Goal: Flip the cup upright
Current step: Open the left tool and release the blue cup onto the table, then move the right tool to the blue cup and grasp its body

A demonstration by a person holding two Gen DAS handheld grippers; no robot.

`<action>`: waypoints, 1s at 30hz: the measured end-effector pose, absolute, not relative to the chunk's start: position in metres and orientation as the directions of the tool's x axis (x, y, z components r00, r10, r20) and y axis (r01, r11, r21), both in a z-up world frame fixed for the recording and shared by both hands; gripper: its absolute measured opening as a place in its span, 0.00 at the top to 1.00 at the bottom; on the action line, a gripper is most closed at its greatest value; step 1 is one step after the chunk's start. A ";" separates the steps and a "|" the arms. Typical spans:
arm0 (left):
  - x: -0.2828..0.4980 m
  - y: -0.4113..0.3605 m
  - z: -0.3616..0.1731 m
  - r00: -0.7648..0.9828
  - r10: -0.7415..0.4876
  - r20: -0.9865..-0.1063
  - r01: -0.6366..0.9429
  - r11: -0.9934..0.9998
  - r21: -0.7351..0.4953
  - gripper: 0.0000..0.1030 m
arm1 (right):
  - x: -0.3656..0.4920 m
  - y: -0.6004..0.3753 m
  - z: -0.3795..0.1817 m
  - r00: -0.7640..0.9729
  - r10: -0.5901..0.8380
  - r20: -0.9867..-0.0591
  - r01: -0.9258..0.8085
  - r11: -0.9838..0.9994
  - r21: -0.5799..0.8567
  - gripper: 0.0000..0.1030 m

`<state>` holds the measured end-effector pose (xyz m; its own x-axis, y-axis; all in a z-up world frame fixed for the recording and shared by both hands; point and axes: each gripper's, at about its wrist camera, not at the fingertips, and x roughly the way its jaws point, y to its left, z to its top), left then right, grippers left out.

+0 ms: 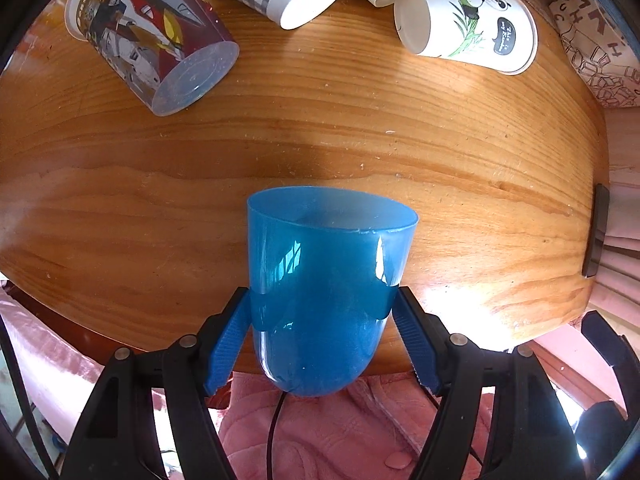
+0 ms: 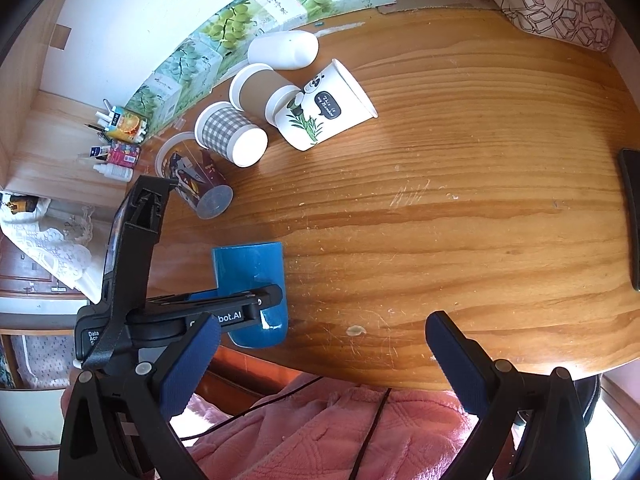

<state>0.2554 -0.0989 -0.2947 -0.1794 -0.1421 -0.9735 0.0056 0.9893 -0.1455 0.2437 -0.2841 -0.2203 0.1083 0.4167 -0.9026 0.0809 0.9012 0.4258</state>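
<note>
I see the cup as a glossy, translucent blue plastic tumbler with a rounded bottom and a thin, plain rim. From my left wrist camera its open mouth points away from me, toward the middle of the counter, and its rounded base points back past the near edge. It is pinched on both sides, low on its body. From my right wrist camera the cup shows at the near left edge of the counter, mouth toward the far side, base toward me. I cannot tell whether it touches the wood or is lifted clear of it.
</note>
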 end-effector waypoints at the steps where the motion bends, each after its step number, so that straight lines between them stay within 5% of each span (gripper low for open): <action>1: 0.259 -0.095 -0.293 -0.174 -0.154 -0.973 0.000 0.988 -0.157 0.27 | 0.243 -0.285 -0.221 0.110 0.413 -0.904 0.082 0.903 0.423 0.00; 18: 0.280 -0.036 -0.249 -0.072 -0.365 -0.928 0.044 0.928 -0.369 0.22 | 0.235 -0.271 -0.216 0.179 0.382 -0.907 0.212 0.885 0.415 0.00; 30: 0.286 0.018 -0.215 0.127 -0.381 -0.916 0.136 0.921 -0.365 0.22 | 0.232 -0.224 -0.216 0.239 0.380 -0.894 0.264 0.860 0.436 0.00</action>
<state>0.2862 0.0176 -0.2147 0.1270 -0.3814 -0.9156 0.1357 0.9211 -0.3649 0.2321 -0.2237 -0.2158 0.2388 0.3799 -0.8937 0.2640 0.8603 0.4362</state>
